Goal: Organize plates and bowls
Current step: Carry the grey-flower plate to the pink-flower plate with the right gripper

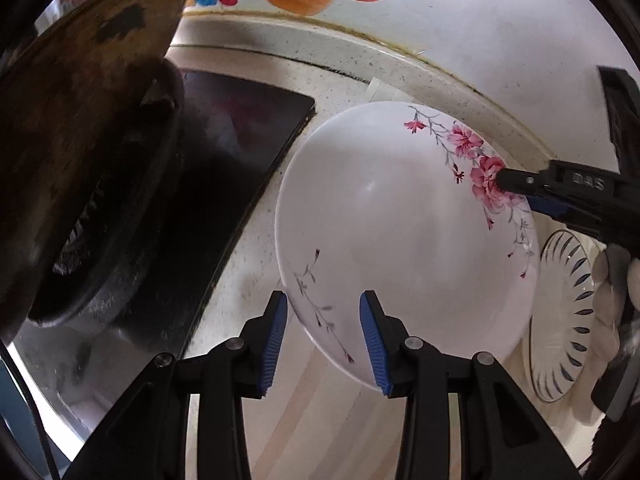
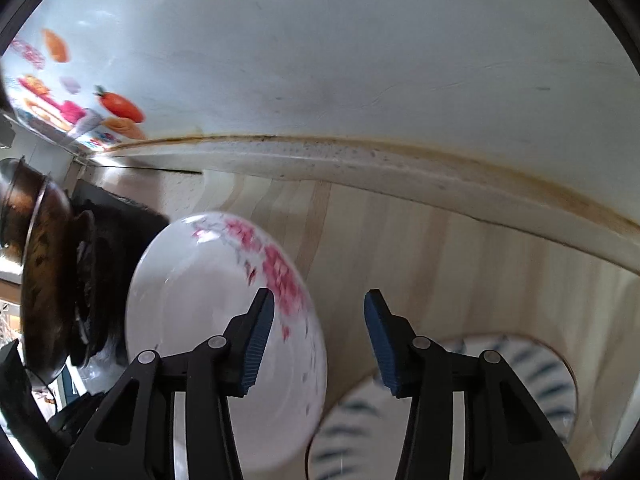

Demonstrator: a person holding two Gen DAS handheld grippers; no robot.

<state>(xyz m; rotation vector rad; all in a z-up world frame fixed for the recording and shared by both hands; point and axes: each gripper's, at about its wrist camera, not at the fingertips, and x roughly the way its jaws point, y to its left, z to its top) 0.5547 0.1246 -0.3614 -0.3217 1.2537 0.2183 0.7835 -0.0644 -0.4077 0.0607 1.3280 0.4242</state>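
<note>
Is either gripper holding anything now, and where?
Nothing held. The right gripper straddles the rim of the flowered plate, not pressing; the left gripper hangs open over its near edge.

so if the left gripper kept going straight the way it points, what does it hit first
Most likely the flowered plate: the left gripper has open jaws straddling its near rim, with the plate directly ahead. How much gap remains is hard to judge.

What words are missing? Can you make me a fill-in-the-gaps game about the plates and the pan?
1. The flowers on the white plate are ___.
2. In both views, the dark pan is on the ___ side of the white plate.
3. In both views, the striped plate is on the ___ side of the white plate.

Missing words: pink, left, right.
</note>
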